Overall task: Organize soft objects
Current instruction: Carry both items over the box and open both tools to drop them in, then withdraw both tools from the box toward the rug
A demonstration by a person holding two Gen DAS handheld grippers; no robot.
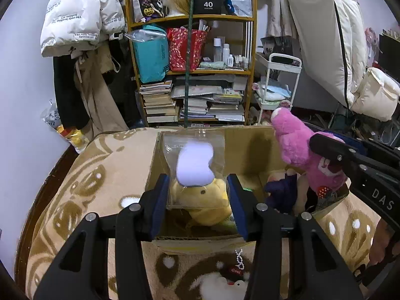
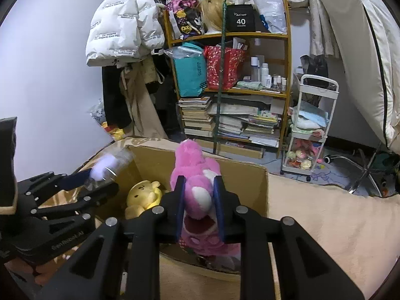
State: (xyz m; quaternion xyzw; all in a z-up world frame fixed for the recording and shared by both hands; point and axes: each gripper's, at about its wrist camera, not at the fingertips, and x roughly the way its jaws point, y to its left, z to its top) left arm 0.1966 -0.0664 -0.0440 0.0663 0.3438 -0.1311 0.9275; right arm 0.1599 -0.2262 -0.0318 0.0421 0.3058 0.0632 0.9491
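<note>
We hold both loads over the cardboard box (image 1: 250,150) at frame centre, left claw (image 1: 198,200) pinching a clear bag with a lilac plush (image 1: 195,165), right claw (image 2: 199,200) clamped on the pink plush (image 2: 197,175); next, by our reckoning, lower and release beside the yellow plush (image 2: 142,195).

A black box (image 1: 207,1) on the shelf reads "40 COLORS"; the white puffer jacket (image 1: 75,17) repeats "The only leading fashion art"; the right gripper (image 1: 375,182) shows "DAS".
</note>
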